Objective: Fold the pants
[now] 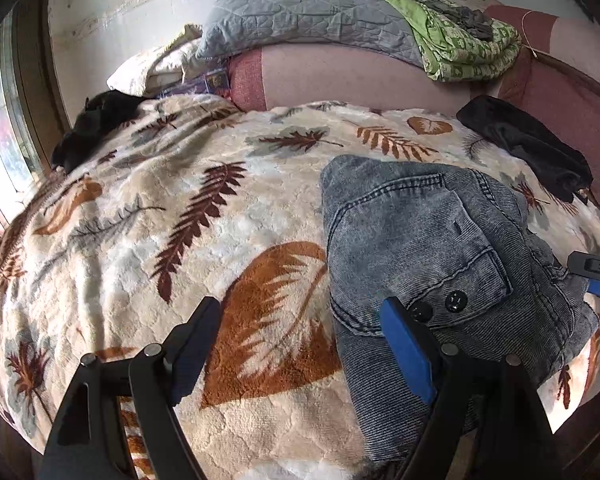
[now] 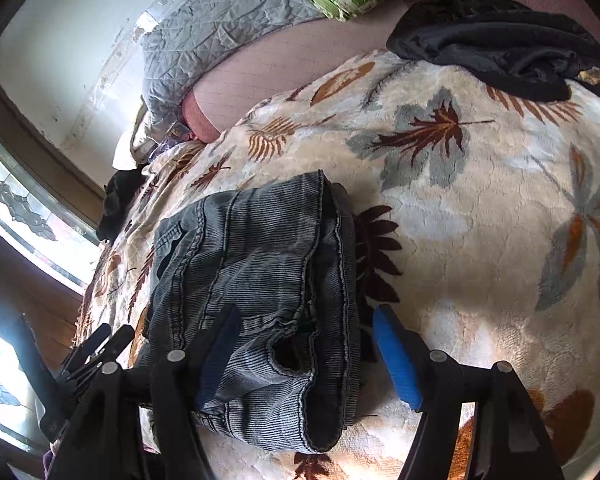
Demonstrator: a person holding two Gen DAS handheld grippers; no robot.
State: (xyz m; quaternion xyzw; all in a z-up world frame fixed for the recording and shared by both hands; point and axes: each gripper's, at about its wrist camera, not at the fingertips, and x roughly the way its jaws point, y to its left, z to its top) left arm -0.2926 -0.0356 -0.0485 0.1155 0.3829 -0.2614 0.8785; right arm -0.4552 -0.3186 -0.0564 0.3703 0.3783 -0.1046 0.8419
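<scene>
Folded denim pants lying on leaf-print blanket.

Left gripper spread wide at 6 o'clock, gripping nothing; right gripper spread astride the pants' near edge, apparently not pinching.

From my left wrist view, the right gripper is cut off by the frame's right edge, so I can't see its jaws there. My right wrist view hides part of the pants behind a finger.
</scene>
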